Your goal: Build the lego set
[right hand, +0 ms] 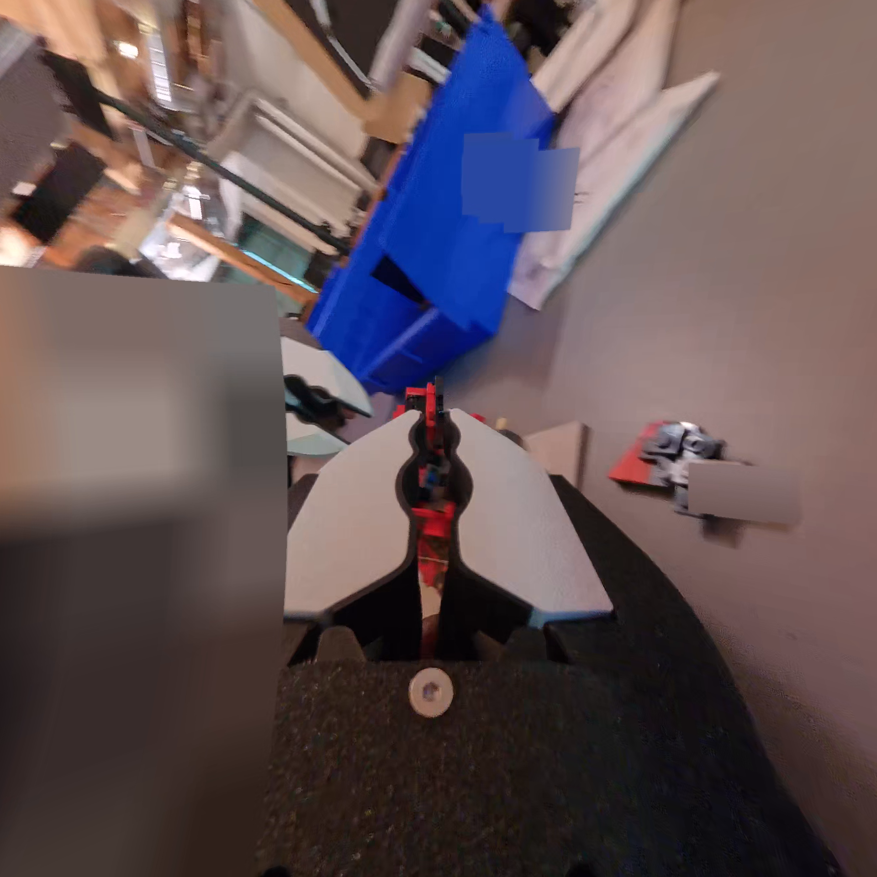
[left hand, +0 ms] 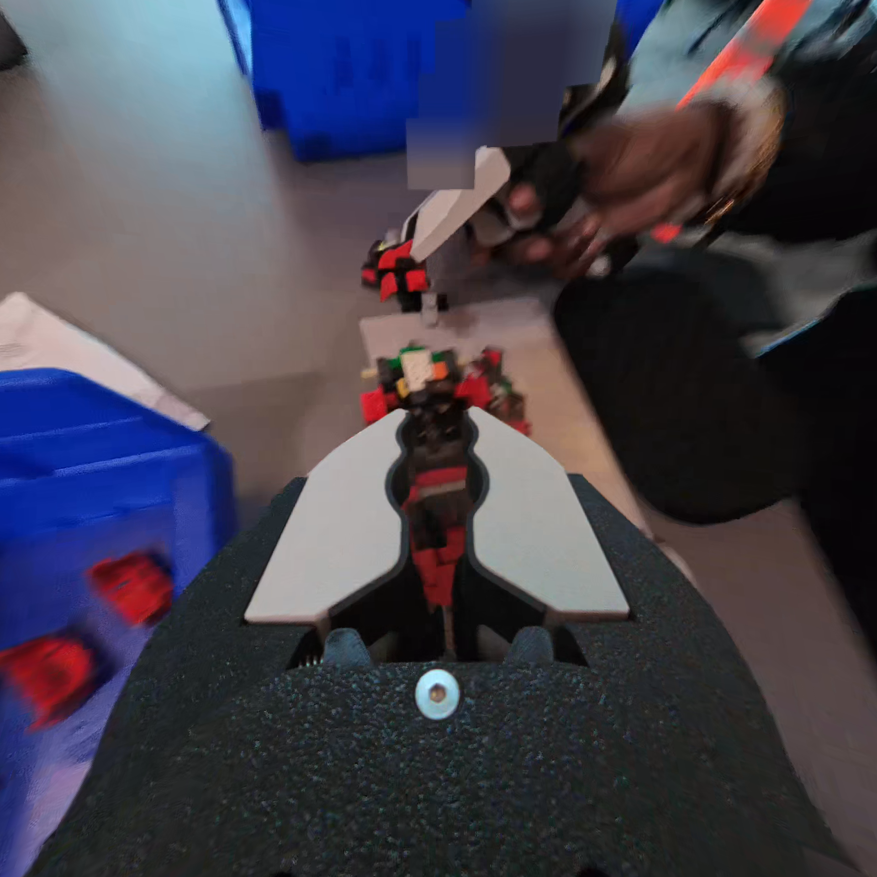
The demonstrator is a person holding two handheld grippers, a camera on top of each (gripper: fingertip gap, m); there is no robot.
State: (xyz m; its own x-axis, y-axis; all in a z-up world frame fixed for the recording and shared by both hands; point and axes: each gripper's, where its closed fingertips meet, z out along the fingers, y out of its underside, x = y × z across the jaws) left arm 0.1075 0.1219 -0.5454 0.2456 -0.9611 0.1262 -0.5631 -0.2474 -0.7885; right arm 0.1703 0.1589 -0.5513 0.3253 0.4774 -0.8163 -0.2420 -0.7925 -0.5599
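A: Left gripper (left hand: 436,417), white fingers nearly together; a red-and-black lego assembly (left hand: 436,512) sits wedged in the narrow gap between them, clenched there, with its multicoloured end (left hand: 417,375) poking out past the tips over the grey table (left hand: 166,237).

B: And the right gripper (right hand: 435,413)?

A: Same story; jaws clamped on a thin red-and-black lego piece (right hand: 433,403), which sticks out just beyond the fingertips.

B: Farther out?

A: From the left wrist view, a blue plastic bin (left hand: 104,474) close by; from the right, a red-and-grey lego plate cluster (right hand: 664,455) lying apart on the table, and another blue plastic crate (right hand: 451,228) behind.
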